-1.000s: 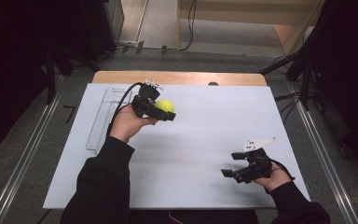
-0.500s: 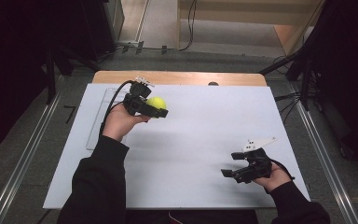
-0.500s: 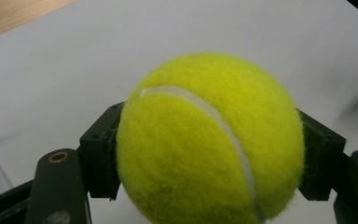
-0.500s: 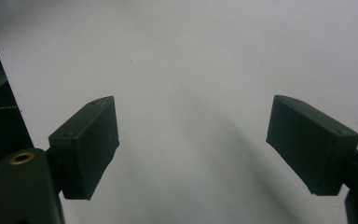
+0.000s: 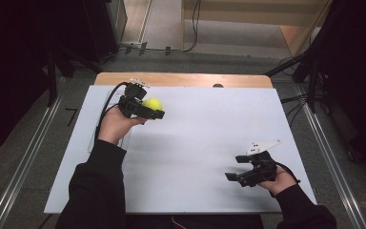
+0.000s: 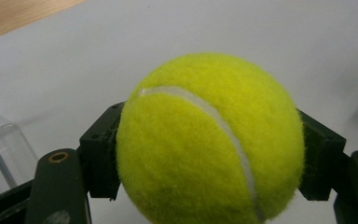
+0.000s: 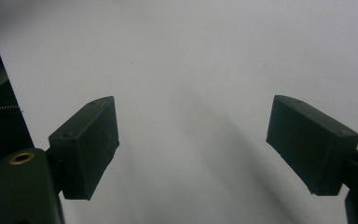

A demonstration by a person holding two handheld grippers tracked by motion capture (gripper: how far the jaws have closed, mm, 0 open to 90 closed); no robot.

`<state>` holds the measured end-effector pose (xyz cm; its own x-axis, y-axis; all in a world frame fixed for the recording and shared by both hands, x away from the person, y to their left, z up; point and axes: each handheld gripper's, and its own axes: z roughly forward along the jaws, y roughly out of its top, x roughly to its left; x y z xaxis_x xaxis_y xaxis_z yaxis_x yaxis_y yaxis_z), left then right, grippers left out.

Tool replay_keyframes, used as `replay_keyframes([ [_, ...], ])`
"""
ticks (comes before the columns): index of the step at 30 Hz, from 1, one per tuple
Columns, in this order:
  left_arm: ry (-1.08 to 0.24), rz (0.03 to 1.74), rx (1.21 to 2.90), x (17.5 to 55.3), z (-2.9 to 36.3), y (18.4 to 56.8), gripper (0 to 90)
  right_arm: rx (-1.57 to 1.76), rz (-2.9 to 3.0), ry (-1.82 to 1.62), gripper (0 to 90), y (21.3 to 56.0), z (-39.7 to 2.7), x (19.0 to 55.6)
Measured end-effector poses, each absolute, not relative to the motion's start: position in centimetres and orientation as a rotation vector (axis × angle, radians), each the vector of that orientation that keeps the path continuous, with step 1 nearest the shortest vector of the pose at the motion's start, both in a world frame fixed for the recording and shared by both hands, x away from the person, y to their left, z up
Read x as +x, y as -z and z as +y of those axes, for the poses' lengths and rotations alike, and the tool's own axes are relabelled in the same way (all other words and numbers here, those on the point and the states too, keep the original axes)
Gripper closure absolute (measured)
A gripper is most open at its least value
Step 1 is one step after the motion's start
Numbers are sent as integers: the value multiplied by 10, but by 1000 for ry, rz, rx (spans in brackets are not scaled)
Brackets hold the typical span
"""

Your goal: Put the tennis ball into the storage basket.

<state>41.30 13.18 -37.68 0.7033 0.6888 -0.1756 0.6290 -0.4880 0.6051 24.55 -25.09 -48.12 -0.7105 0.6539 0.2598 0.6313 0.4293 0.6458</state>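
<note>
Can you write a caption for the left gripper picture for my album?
The left tool squeezes a fuzzy yellow tennis ball.

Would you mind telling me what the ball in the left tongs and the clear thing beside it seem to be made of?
The tennis ball looks like fuzzy yellow felt with a smooth white seam, judging by its napped surface. The clear container looks like glossy transparent plastic, though glass cannot be ruled out. The left tongs look like matte black plastic.

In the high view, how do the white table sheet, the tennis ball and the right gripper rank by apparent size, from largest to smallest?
1. White table sheet, by far the largest.
2. Right gripper, with its grey plate.
3. Tennis ball, smallest, clamped in the left gripper.
</note>
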Motion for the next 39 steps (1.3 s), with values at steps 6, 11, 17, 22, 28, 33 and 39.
replay_keyframes([
  [6,-131,1021,2238,413,140,376,263,1178,2630,-1170,148,481,-250,246],
  [11,-137,1045,2220,413,147,375,263,1180,2629,-1167,148,481,-250,247],
  [17,-139,1071,2198,415,158,374,263,1174,2636,-1166,148,481,-249,247],
  [22,-155,1099,2183,415,165,373,263,1166,2636,-1170,148,481,-249,248],
  [28,-167,1133,2172,417,174,375,263,1165,2639,-1166,148,481,-248,248],
  [33,-172,1163,2154,419,181,376,263,1161,2641,-1166,148,482,-248,248],
  [39,-207,1212,2139,421,188,380,263,1164,2641,-1162,148,482,-248,248],
])
